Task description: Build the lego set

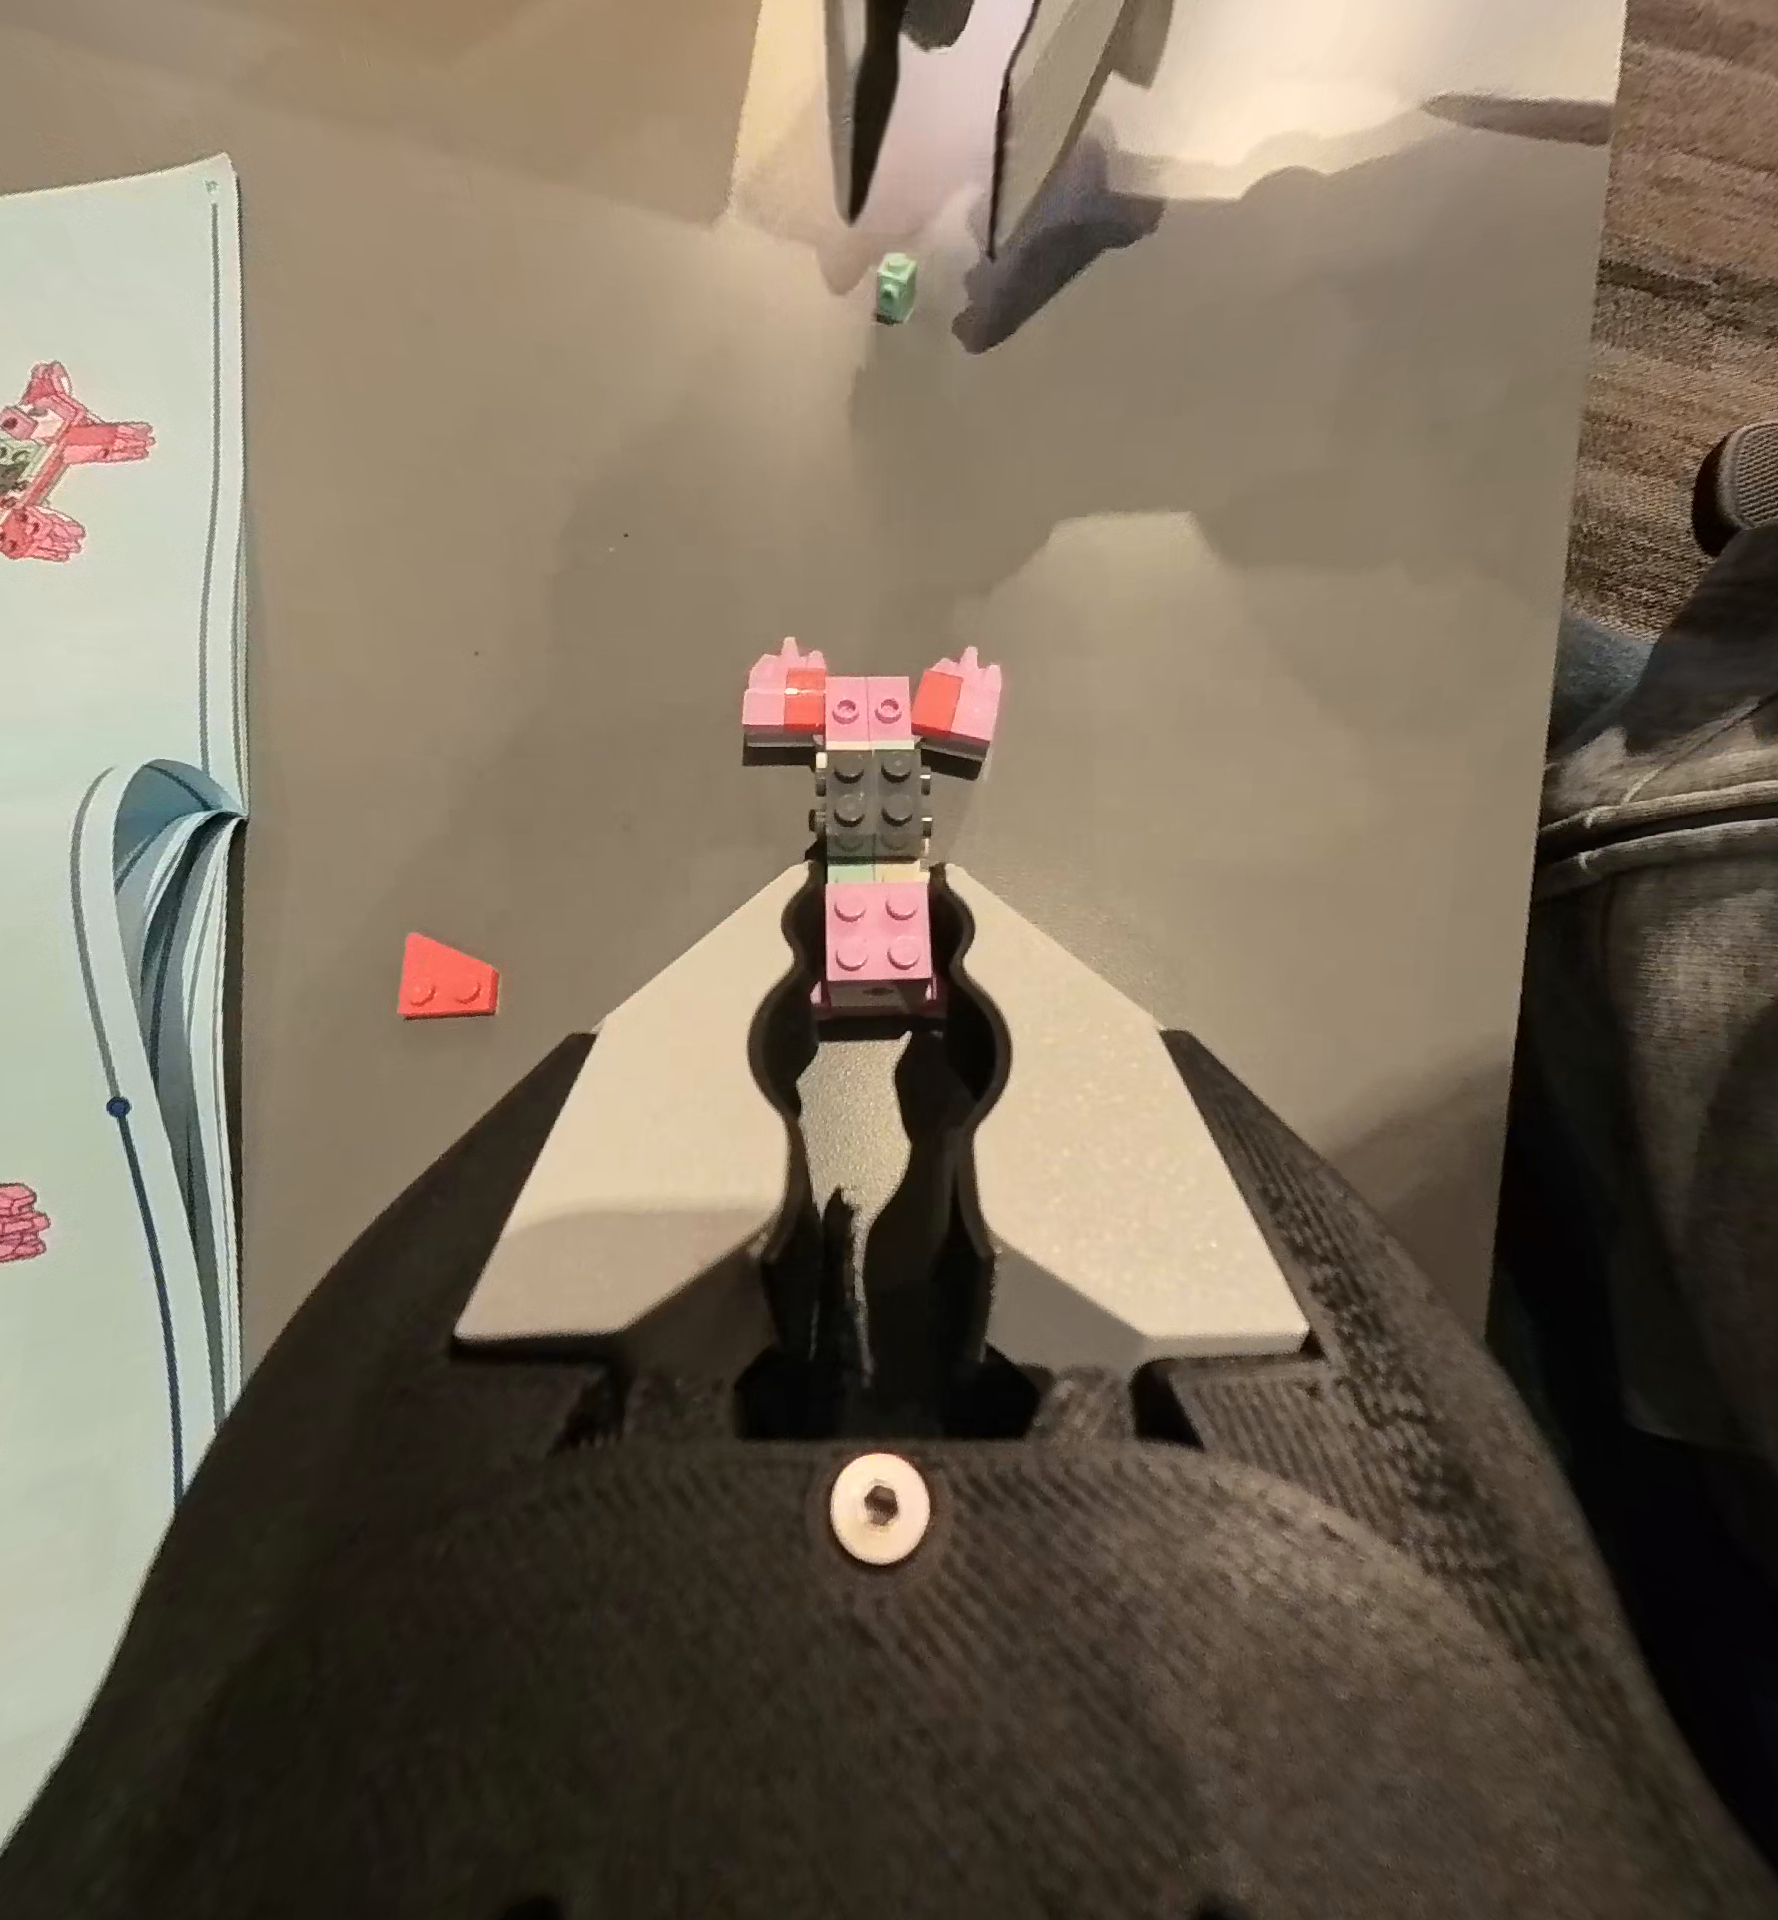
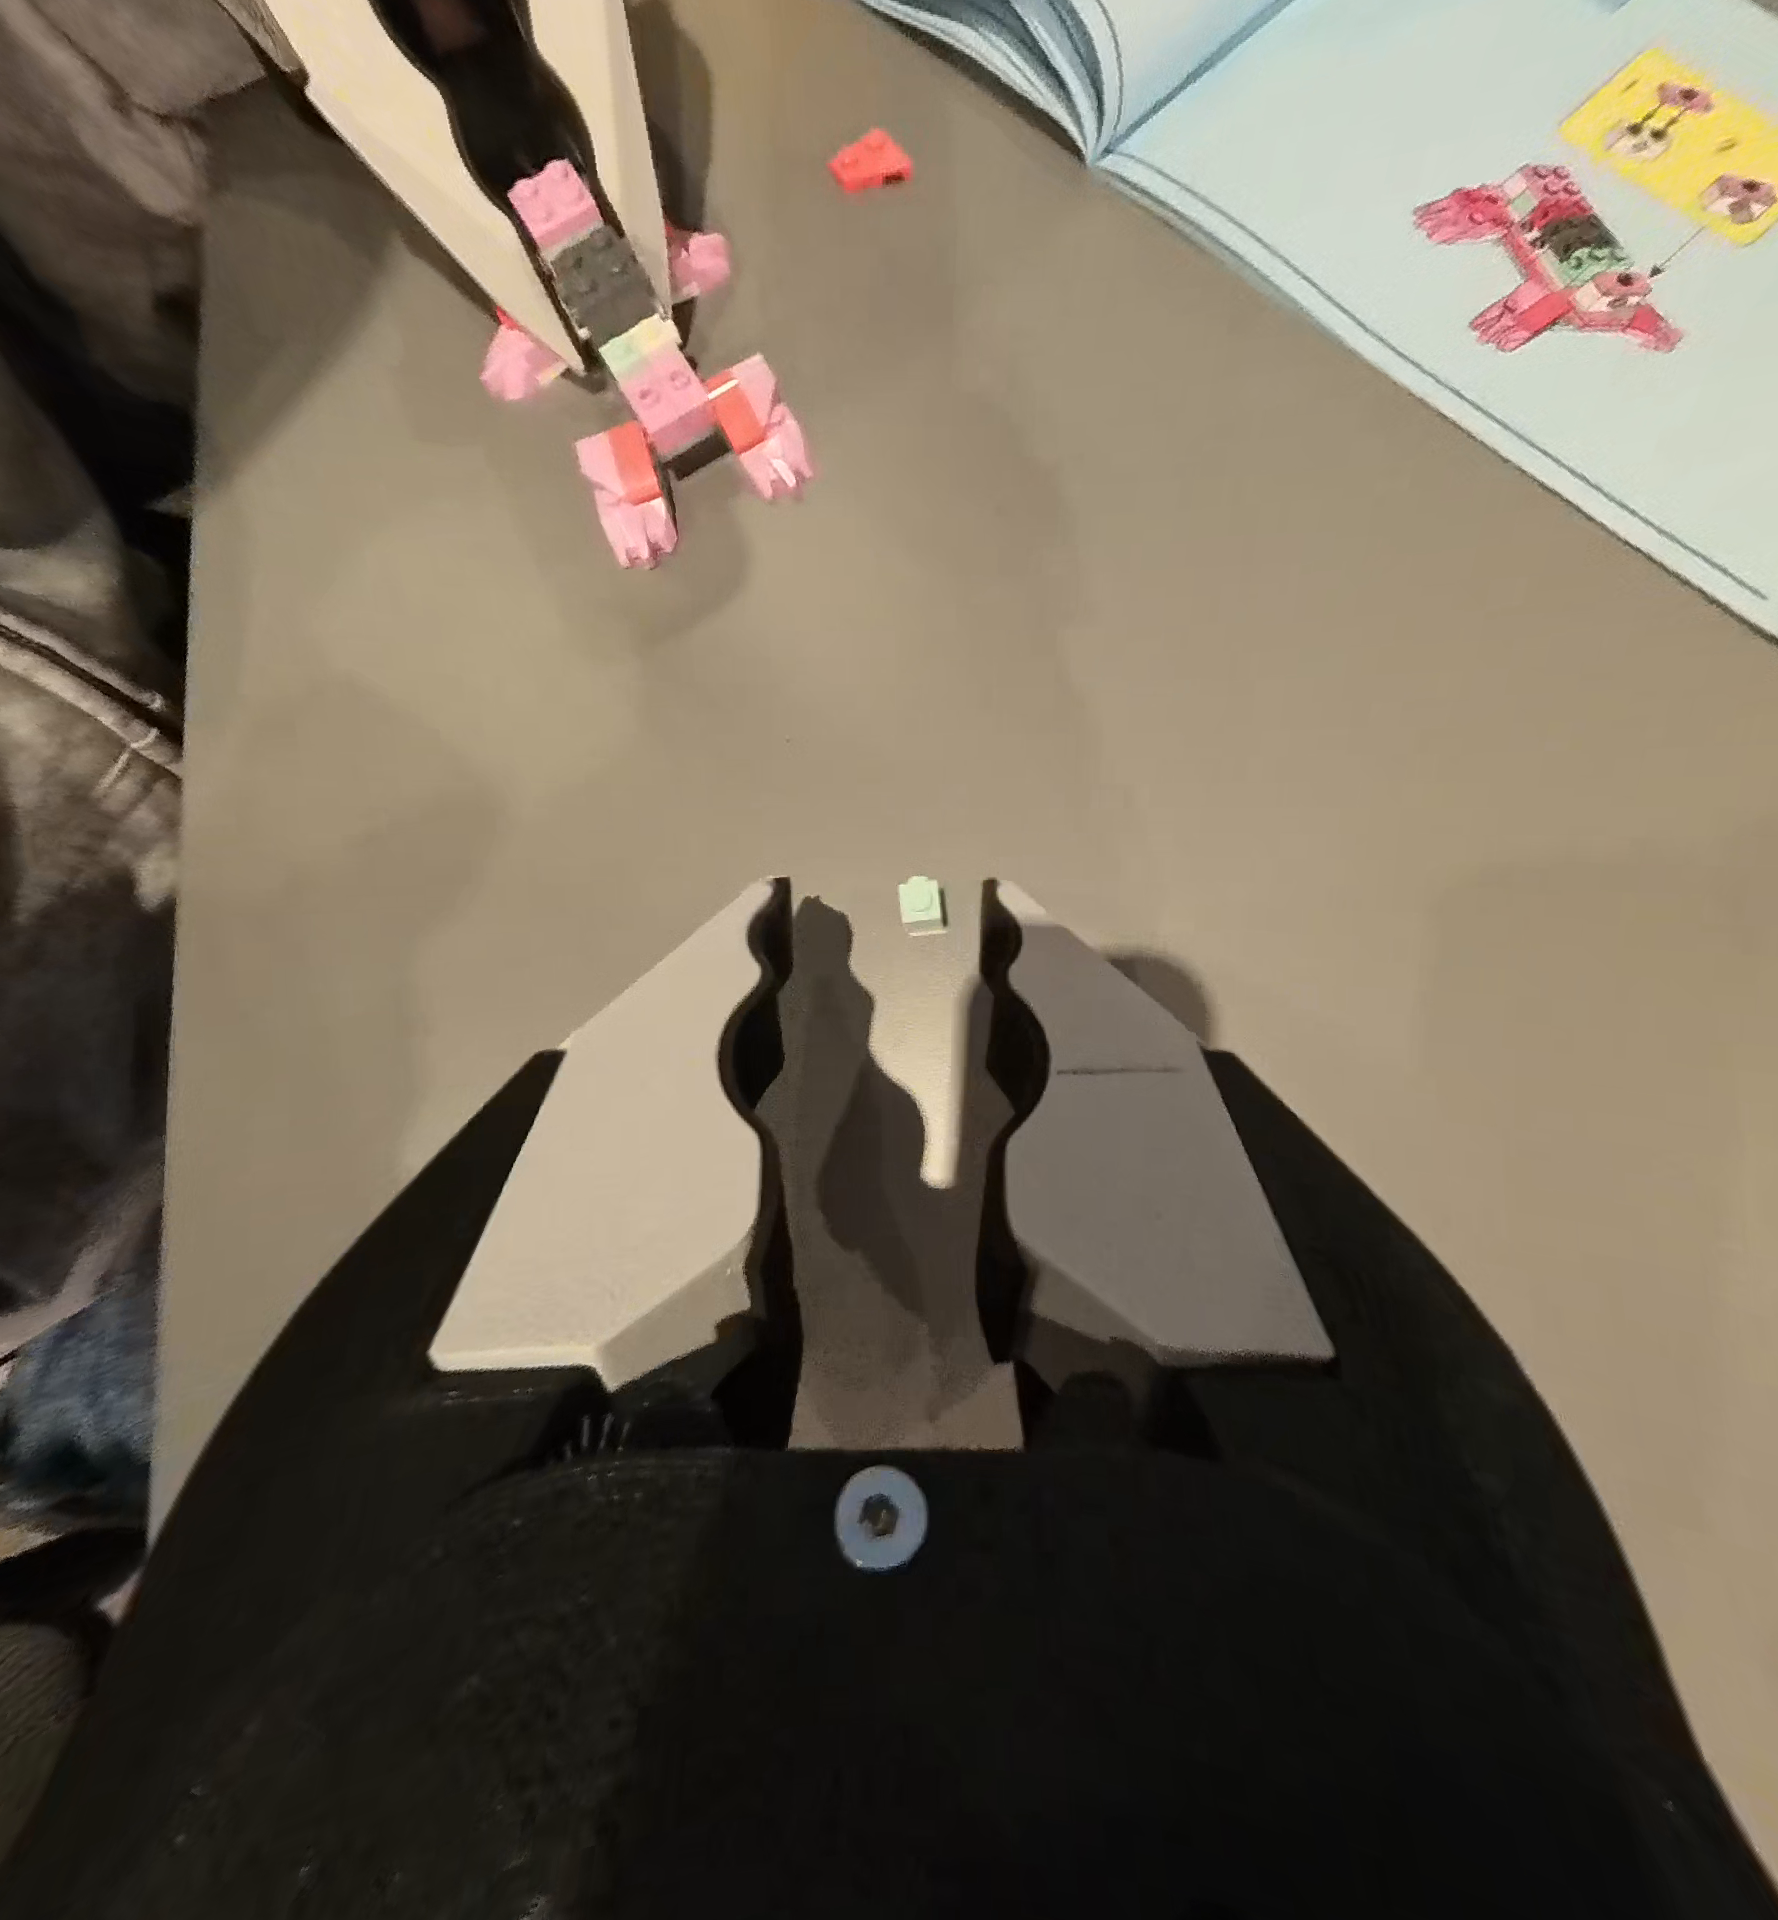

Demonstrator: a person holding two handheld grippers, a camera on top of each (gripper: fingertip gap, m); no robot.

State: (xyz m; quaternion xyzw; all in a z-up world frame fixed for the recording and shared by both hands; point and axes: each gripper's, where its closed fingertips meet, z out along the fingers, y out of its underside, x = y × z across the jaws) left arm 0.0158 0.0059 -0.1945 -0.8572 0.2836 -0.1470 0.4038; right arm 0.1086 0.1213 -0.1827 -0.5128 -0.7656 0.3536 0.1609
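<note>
Presently, by size. Counter (image 2: 1280, 831): grey, carrying everything below. Booklet (image 2: 1436, 343): pale blue, lying open at the counter's edge, pages showing drawings of the pink model. Left tongs (image 1: 877, 940): pressed onto the model (image 1: 872, 831), pinching its rear pink block between the finger pads; the dark grey middle and the pink-and-red clawed limbs stick out forward beyond the tips. From the right wrist view the model's front limbs sit at or just above the counter; contact cannot be told. Right tongs (image 2: 887, 904): spread, holding nothing, tips low over the counter on either side of the green piece (image 2: 921, 902), which lies nearer the right-hand finger, touching neither. Red wedge plate (image 1: 446, 977): loose on the counter between model and booklet.
</note>
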